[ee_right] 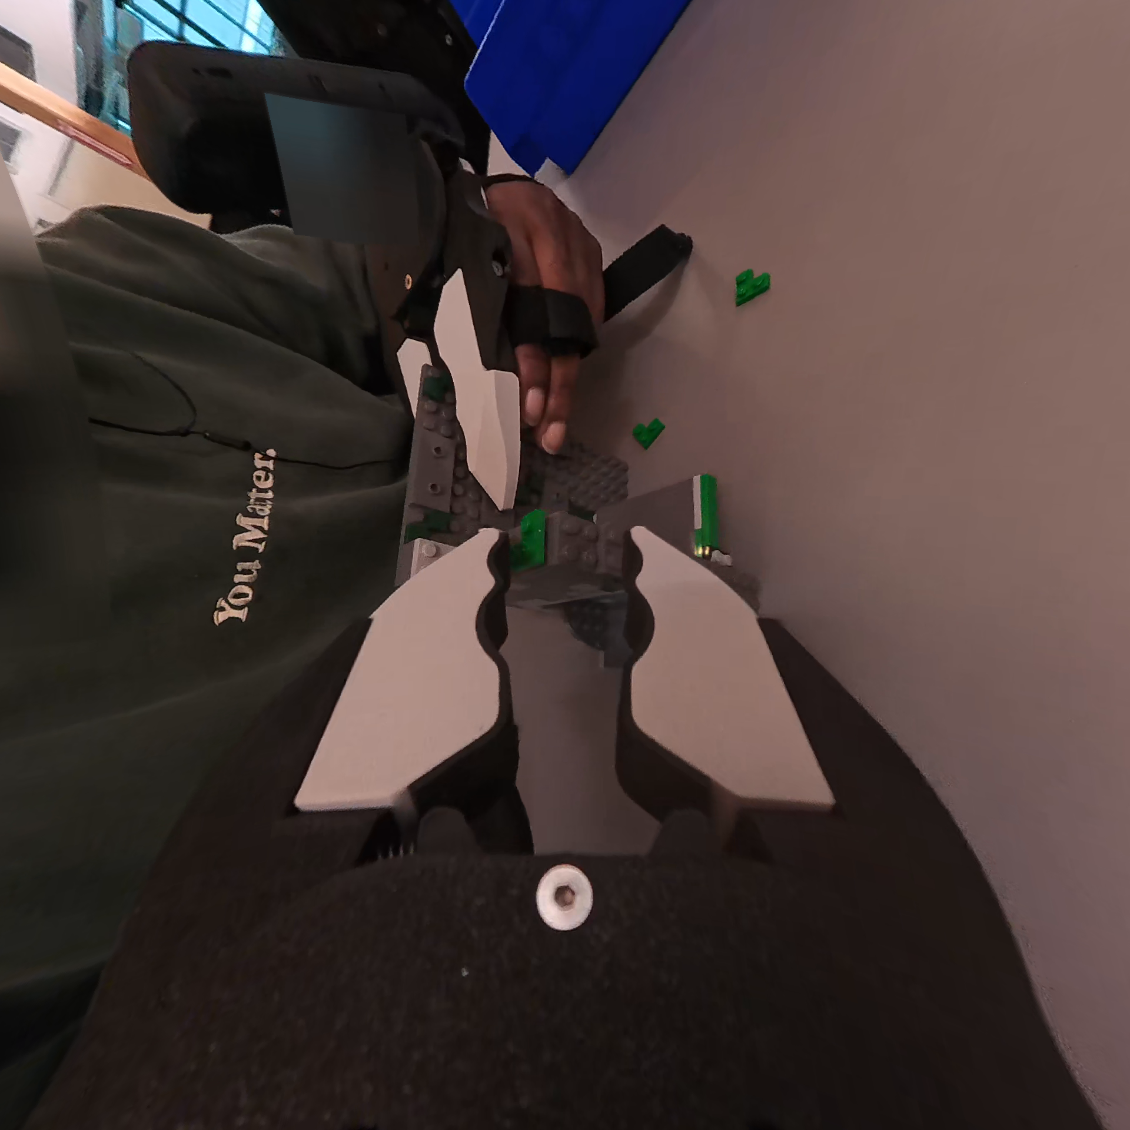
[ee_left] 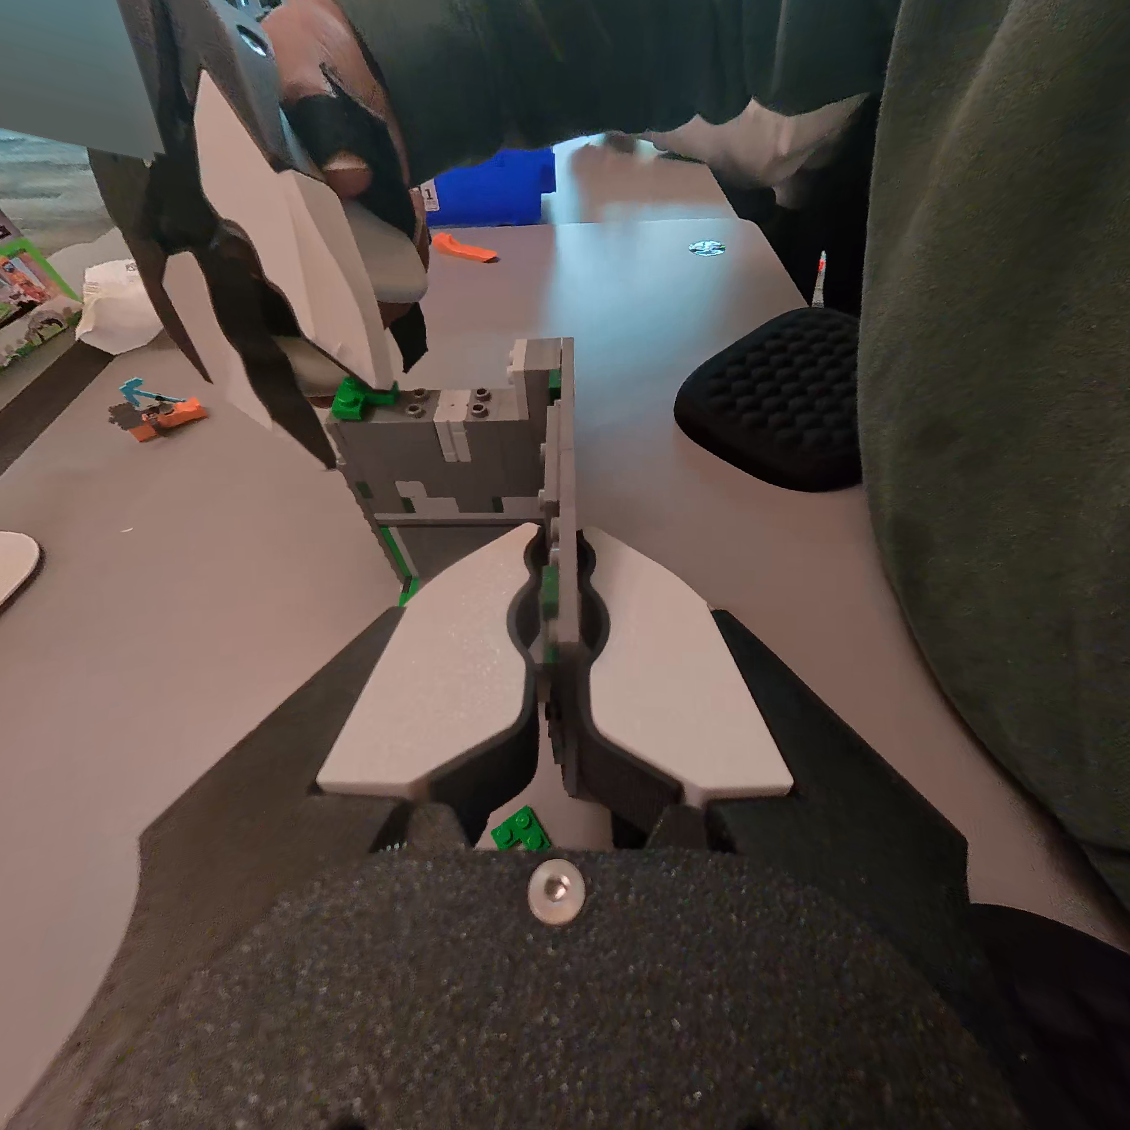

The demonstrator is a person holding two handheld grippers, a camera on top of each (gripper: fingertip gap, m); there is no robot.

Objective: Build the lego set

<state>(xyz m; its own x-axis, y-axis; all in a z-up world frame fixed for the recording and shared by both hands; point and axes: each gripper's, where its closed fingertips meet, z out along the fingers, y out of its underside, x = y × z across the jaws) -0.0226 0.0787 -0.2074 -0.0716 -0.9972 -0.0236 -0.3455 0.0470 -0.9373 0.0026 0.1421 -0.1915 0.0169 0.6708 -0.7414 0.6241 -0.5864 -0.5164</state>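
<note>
Left wrist view looked low and close along the table; right wrist view rolled sideways; both shared the grey lego build (ee_left: 465, 452) (ee_right: 568, 550).

We are looking at grey tabletop (ee_left: 642, 342), matte, evenly lit, soft shadows lying on it. Seam is running across far part of top, round metal grommet (ee_left: 707, 247) sitting beyond it. Black padded chair back (ee_right: 202, 128) is standing behind. Window (ee_right: 183, 24) is letting in bluish daylight. Wooden ledge (ee_right: 73, 116) is running below window.

One grey lego build (ee_left: 465, 452), three loose green corner plates (ee_right: 752, 287), two tongs (ee_left: 559, 587).
</note>
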